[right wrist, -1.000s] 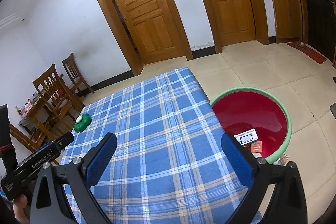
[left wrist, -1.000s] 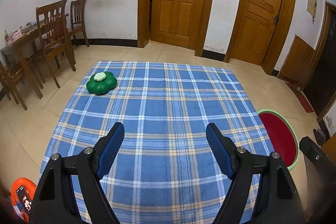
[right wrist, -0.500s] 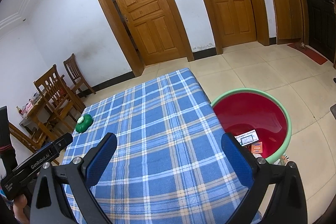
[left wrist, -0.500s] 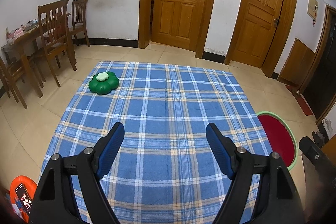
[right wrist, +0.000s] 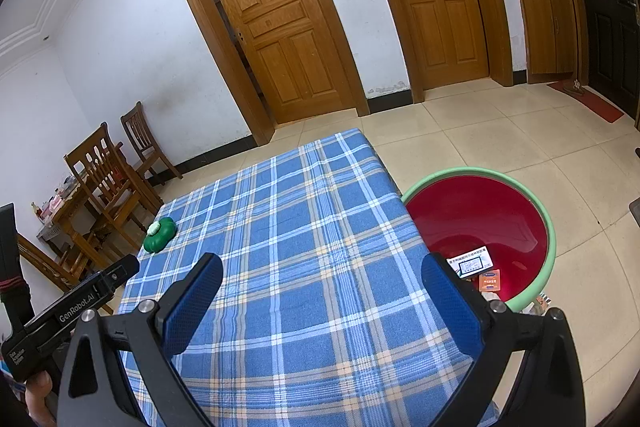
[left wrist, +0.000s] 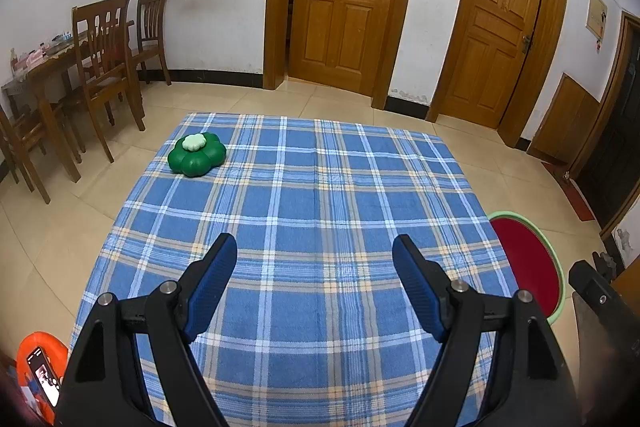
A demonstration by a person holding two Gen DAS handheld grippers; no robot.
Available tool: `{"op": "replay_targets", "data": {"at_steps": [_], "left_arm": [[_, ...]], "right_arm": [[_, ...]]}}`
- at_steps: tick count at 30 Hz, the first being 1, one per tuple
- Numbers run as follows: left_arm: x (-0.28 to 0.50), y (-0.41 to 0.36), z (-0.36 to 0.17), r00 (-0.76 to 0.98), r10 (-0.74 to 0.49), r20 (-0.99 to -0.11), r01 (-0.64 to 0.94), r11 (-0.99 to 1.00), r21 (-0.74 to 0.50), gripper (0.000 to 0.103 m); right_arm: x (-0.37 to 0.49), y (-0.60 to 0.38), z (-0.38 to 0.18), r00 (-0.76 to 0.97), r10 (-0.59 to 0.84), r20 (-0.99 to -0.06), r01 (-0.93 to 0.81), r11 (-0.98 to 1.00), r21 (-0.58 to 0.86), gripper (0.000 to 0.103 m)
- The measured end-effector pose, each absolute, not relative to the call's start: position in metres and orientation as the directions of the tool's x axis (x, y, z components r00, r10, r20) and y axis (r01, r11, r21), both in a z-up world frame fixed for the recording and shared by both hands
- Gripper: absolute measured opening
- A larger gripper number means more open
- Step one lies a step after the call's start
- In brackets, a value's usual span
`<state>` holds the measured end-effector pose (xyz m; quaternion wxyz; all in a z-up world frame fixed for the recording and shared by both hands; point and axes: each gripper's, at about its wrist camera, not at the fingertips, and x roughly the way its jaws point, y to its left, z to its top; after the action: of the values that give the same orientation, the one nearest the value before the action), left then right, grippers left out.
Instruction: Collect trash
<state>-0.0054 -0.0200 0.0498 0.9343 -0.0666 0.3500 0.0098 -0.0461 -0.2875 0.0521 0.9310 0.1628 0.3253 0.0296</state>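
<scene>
Left gripper (left wrist: pixel 315 259) open, green object (left wrist: pixel 197 155) far-left ahead

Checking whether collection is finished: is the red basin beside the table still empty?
No, the red basin already holds a white printed card and a small orange packet at its bottom.

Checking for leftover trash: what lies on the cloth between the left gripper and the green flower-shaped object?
Nothing. In the left wrist view, only bare blue plaid tablecloth stretches from the open left gripper to the green flower-shaped object.
</scene>
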Motion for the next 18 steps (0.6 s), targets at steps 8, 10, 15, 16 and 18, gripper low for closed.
{"op": "replay_targets", "data": {"at_steps": [8, 10, 15, 16, 18], "left_arm": [[-0.0057, -0.0204, 0.0493, 0.754, -0.030, -0.656, -0.064, 0.991, -0.119, 0.080], [-0.0053, -0.0197, 0.0497, 0.754, -0.030, -0.656, -0.064, 0.991, -0.119, 0.080], [-0.0054, -0.0198, 0.0495, 0.754, -0.030, -0.657, -0.065, 0.991, -0.120, 0.080], [-0.0053, -0.0194, 0.0493, 0.753, -0.031, -0.657, -0.065, 0.990, -0.122, 0.080], [-0.0061, -0.0198, 0.0478, 0.752, -0.034, -0.658, -0.065, 0.990, -0.125, 0.080]], "right_arm": [[-0.0462, -0.2876, 0.0520, 0.786, 0.162, -0.596, 0.050, 0.945, 0.323, 0.101], [-0.0462, -0.2876, 0.0520, 0.787, 0.162, -0.596, 0.050, 0.945, 0.323, 0.101], [-0.0461, -0.2876, 0.0519, 0.786, 0.162, -0.596, 0.051, 0.945, 0.323, 0.101], [-0.0461, -0.2876, 0.0519, 0.786, 0.162, -0.596, 0.051, 0.945, 0.323, 0.101], [-0.0463, -0.2877, 0.0522, 0.786, 0.162, -0.597, 0.051, 0.945, 0.323, 0.101]]}}
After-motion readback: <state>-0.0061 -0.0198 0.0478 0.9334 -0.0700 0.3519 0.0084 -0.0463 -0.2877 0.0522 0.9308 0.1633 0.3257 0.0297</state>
